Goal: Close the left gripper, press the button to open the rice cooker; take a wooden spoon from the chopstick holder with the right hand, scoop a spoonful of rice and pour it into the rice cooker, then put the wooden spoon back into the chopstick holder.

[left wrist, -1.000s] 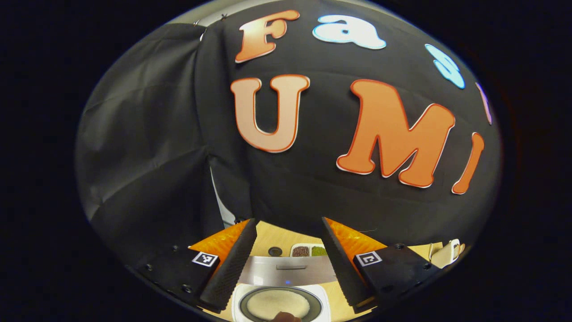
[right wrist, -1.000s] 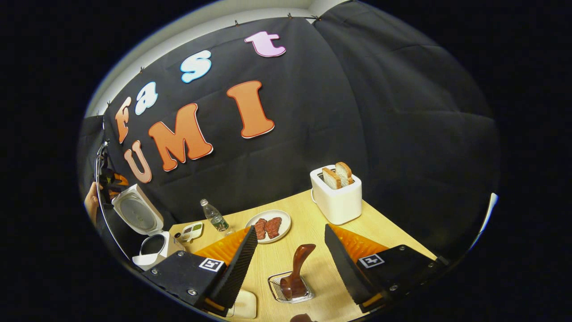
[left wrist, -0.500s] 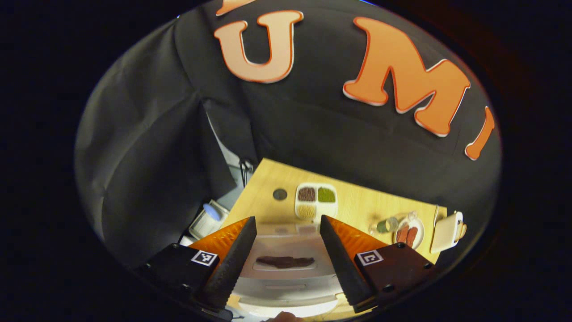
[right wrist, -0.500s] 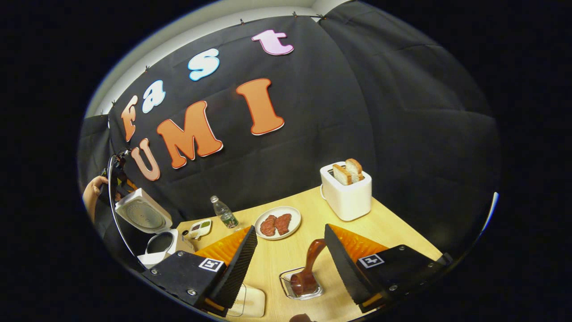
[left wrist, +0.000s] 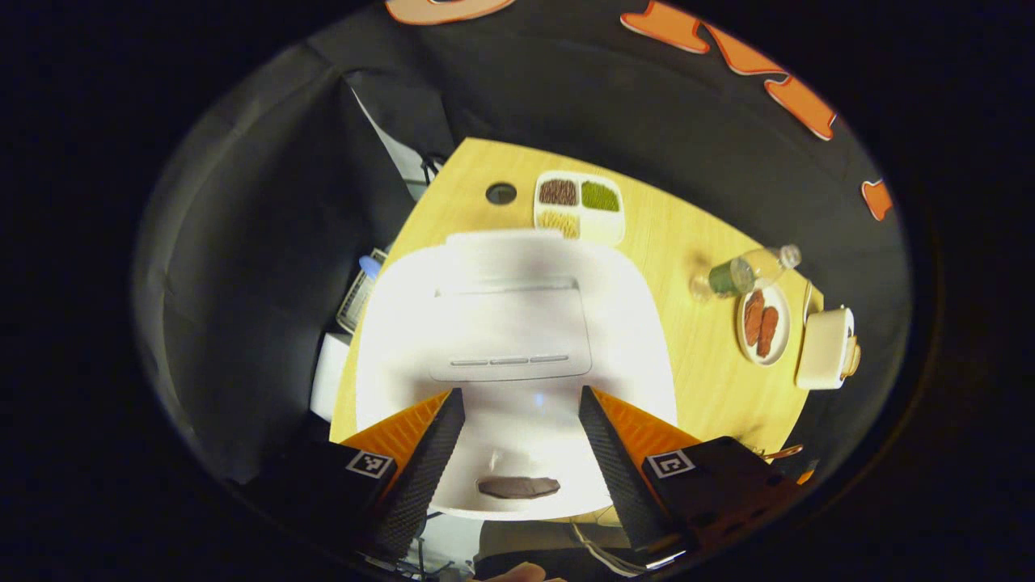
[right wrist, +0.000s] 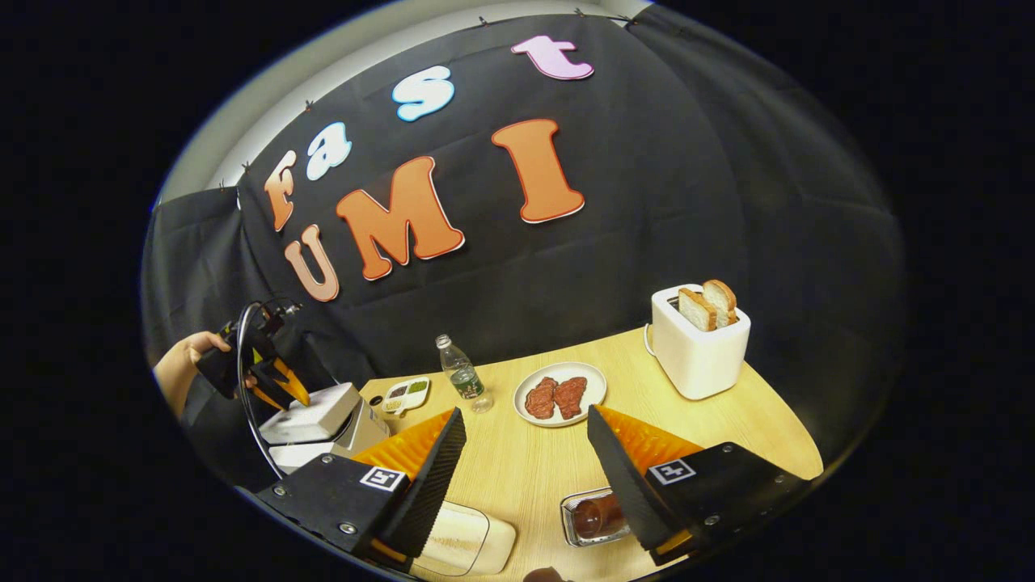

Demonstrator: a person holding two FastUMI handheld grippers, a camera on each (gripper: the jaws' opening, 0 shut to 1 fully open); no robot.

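White and glossy, the rice cooker [left wrist: 517, 323] sat at the near left part of the wooden table [left wrist: 695, 356], its lid lowered nearly flat over the body, with a dark oval patch showing on the front between the left gripper's fingers. In the right gripper view the same cooker [right wrist: 319, 416] stood at the table's left edge, lid tilted only slightly above the base. The left gripper [left wrist: 517, 453] hung directly above the cooker's front, its jaws spread wide with nothing between them; from the right gripper view this gripper [right wrist: 275, 380] appeared just over the lid, held by a hand [right wrist: 182, 372].

The right gripper [right wrist: 525, 469] was likewise wide apart and empty, poised over the table's near side. Just below its right finger lay the metal chopstick holder [right wrist: 590, 517] with a brown wooden spoon [right wrist: 594, 513] inside it, partly hidden by that finger. A pale lidded container [right wrist: 465, 537] rested near the left finger.

Farther out stood a divided dish of grains [left wrist: 578, 206], a plastic bottle [right wrist: 461, 376], a plate of red meat slices [right wrist: 558, 394], and a white toaster [right wrist: 699, 339] holding two bread slices.
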